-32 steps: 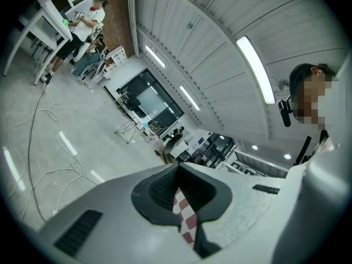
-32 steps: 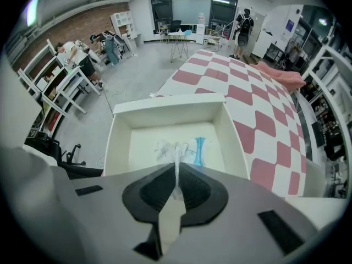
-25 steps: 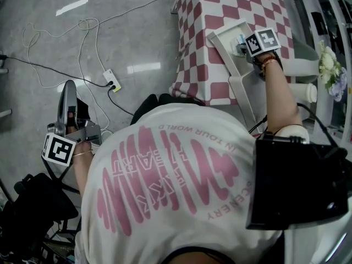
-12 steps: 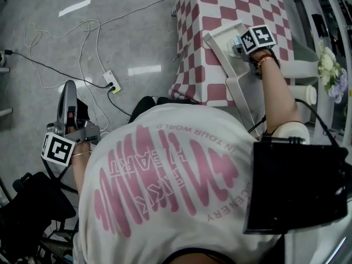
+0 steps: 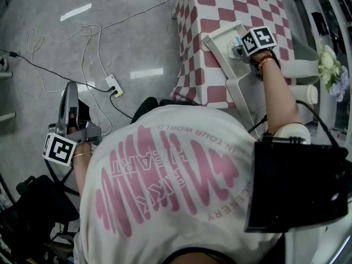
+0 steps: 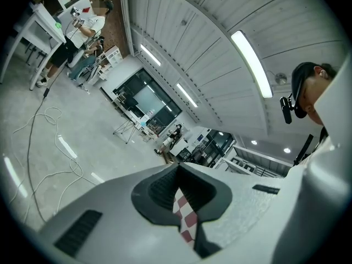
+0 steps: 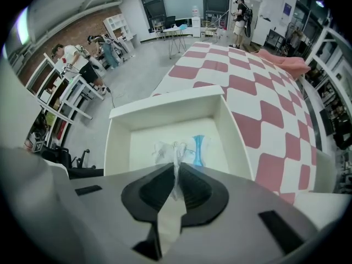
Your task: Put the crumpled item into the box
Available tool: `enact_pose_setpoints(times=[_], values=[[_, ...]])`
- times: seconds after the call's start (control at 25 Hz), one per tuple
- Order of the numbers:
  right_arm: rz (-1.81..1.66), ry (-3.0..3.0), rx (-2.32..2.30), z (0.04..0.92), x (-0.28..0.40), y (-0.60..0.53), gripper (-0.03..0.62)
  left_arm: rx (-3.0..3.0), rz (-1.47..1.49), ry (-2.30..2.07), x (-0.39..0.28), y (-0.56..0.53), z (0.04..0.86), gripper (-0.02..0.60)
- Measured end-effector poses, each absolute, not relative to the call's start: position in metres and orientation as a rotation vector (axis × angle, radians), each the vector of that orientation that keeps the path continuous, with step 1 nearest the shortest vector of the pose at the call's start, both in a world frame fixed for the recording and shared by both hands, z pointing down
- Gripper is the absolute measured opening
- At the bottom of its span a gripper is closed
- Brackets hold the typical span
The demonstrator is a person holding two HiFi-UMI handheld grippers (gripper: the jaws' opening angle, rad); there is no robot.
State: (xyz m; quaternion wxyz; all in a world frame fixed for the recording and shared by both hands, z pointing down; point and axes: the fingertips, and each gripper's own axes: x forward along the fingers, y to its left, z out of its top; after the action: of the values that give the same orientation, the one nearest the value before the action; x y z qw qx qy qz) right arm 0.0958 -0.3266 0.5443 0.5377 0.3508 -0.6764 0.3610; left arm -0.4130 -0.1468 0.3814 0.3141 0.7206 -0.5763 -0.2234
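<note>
A crumpled clear plastic item (image 7: 190,149) with a blue band hangs at the tips of my right gripper (image 7: 177,166), whose jaws are pinched shut on it. It hangs inside the open white box (image 7: 165,106), just above the box floor. In the head view the right gripper (image 5: 237,45) reaches over that box (image 5: 220,34) at the near edge of the checkered table, and the item is mostly hidden there. My left gripper (image 5: 69,87) is held low at my left side over the floor. In its own view the left gripper (image 6: 179,166) points upward, shut with nothing in it.
A red and white checkered cloth (image 5: 220,4) covers the table; a pink cloth (image 7: 286,64) lies at its far end. Cables and a power strip (image 5: 114,84) run across the floor. Flowers (image 5: 330,65) and a white roll (image 5: 305,94) sit at the right, and a black bag (image 5: 33,208) at lower left.
The right gripper shifted slightly left and farther over the box, then held still. The left gripper has stayed at my side.
</note>
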Motion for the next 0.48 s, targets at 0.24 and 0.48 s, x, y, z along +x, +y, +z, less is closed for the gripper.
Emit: enact_pose_setpoints(times=[0.24, 0.48], values=[[0.868, -1.612, 0.842, 0.544, 0.0968, -0.3273, 0.029, 1.913, -0.588, -1.512, -0.4099, -0.1502, 0.3801, 0.008], [0.858, -1.61, 0.852, 0.5423, 0.0971, -0.3271, 0.029, 1.918, -0.592, -1.515, -0.4081, -0.1475, 0.3788, 0.008]])
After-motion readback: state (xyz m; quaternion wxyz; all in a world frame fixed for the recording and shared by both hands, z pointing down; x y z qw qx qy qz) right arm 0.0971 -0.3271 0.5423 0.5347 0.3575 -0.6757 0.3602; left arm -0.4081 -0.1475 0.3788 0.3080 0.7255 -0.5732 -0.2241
